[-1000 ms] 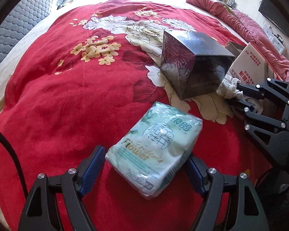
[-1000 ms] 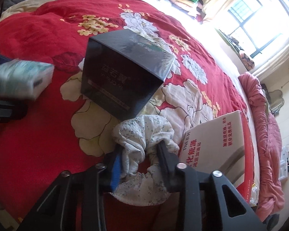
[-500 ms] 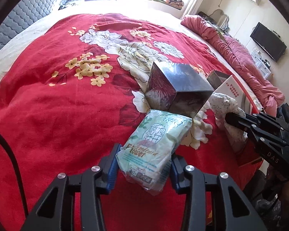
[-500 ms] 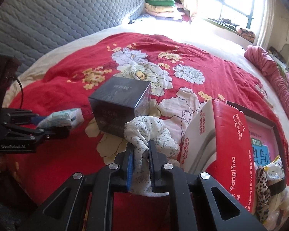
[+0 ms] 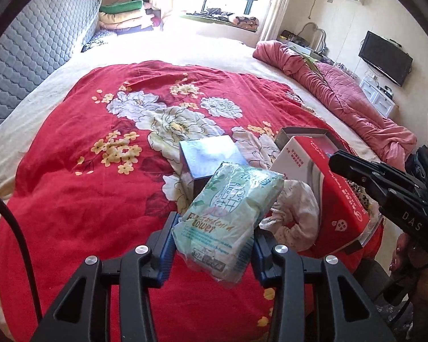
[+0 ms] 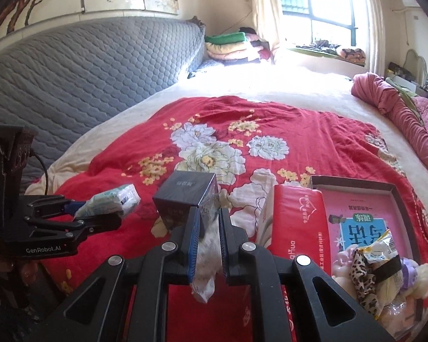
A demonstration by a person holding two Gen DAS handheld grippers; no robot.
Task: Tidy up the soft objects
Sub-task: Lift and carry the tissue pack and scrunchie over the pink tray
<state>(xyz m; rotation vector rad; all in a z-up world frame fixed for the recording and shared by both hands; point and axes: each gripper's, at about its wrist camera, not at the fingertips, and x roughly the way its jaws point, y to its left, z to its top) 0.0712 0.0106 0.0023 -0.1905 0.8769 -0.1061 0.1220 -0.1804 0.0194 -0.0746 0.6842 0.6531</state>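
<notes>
- Holding two soft items up over the red floral bedspread [image 5: 71, 188]; landmark for everything below is the dark cube box [image 5: 207, 156] standing on it.
- Left gripper [image 5: 212, 246]: clamped on the pale green tissue pack [image 5: 231, 213], blue pads pressing its two sides. Its opening narrowed within the last second and has since held steady with the pack between the fingers. In the right wrist view the pack sits left of the cube box, clear of the bedspread.
- Cube box: upright, one corner toward the right wrist camera, glossy top.
- Right gripper [image 6: 209, 238]: fingers pinched close together on the white speckled scrunchie [image 6: 207, 259], which hangs bunched between and below the pads. In the left wrist view the scrunchie shows just right of the tissue pack, in front of the cube box.
- Red-and-white carton [image 6: 294, 219]: just right of the cube box, standing on edge.
- Open shallow tray box [image 6: 396, 199]: further right of the cube box, beside the carton; holds a pink printed card plus a pile of small soft items, including a leopard-print piece [image 6: 362, 276].
- Pink quilt [image 5: 342, 97]: bunched far right of the cube box at the bed edge.
</notes>
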